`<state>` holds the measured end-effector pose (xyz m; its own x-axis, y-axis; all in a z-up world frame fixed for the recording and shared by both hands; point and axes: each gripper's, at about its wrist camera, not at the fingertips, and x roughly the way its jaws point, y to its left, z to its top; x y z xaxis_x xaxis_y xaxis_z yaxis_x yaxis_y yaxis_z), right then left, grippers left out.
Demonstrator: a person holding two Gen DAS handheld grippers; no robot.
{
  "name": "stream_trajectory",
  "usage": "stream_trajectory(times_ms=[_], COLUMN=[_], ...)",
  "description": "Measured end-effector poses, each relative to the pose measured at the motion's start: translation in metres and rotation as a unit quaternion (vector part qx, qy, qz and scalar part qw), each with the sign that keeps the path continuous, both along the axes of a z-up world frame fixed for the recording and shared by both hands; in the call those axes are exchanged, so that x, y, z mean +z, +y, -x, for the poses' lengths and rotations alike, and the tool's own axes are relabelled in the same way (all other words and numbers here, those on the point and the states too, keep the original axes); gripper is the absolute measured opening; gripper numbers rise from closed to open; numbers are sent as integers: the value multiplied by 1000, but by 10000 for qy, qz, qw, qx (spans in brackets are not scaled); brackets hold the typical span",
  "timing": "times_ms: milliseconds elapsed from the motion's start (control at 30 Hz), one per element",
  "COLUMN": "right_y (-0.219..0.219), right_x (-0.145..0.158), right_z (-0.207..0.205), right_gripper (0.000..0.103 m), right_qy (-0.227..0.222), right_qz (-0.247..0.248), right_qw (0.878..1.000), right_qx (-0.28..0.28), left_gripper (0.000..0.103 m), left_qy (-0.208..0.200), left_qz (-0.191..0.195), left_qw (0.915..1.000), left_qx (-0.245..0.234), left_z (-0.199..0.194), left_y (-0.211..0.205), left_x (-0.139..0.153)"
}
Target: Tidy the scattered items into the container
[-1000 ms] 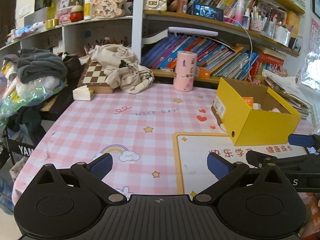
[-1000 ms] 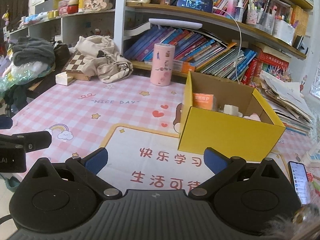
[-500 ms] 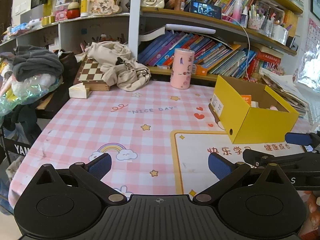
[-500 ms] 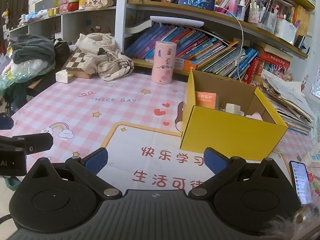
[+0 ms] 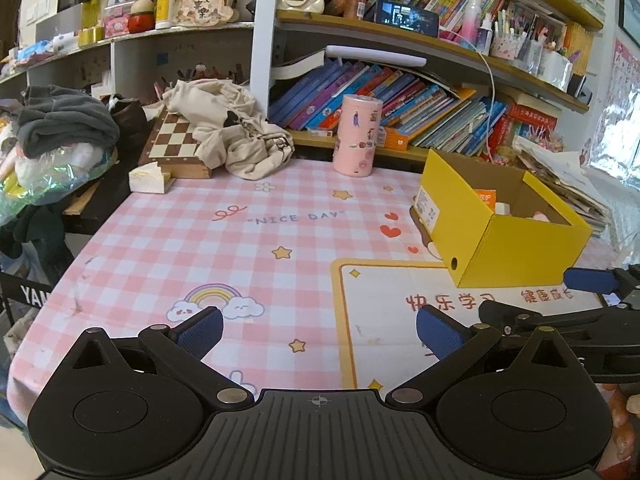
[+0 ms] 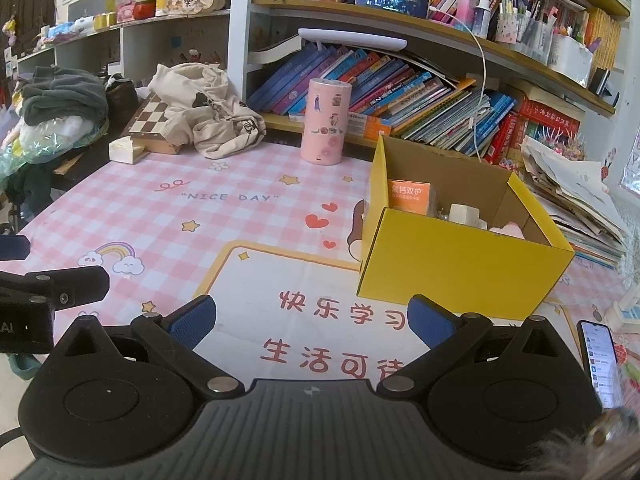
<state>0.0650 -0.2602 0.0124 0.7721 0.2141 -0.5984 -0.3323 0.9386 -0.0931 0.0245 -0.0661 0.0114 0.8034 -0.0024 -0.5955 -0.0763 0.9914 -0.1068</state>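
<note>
Both tools hung above the near edge of the pink checked tablecloth (image 5: pixel 208 248), holding nothing. The left gripper (image 5: pixel 318 330) had its 2 blue pads spread wide, and the right gripper (image 6: pixel 312 318) was spread just as wide. The yellow cardboard box (image 6: pixel 460 268) stood open on the right half of the table and already held an orange packet (image 6: pixel 408 194), a small white item (image 6: pixel 464 214) and something pink (image 6: pixel 508 230). No loose item showed on the cloth in front of either tool, so the tidying looked finished or nearly so. A smartphone (image 6: pixel 598 364) lay at the table's right edge, close beside the right gripper. A careless swing there could have knocked it off, and a low pass could have shoved the light box.
</note>
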Motion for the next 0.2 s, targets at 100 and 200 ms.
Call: stream_trajectory(times_ms=[100, 200], right_y=[0, 0], right_x=[-1, -1], right_z=[-1, -3], right_gripper=[103, 103], right_qy=[30, 67], right_qz=[-4, -10], right_qw=[10000, 10000], right_qx=[15, 60], left_gripper=[103, 103], left_qy=[-31, -32], left_qz=[24, 38], left_qw=[10000, 10000], left_qx=[-4, 12], left_z=[0, -1], left_y=[0, -1], left_x=[0, 0])
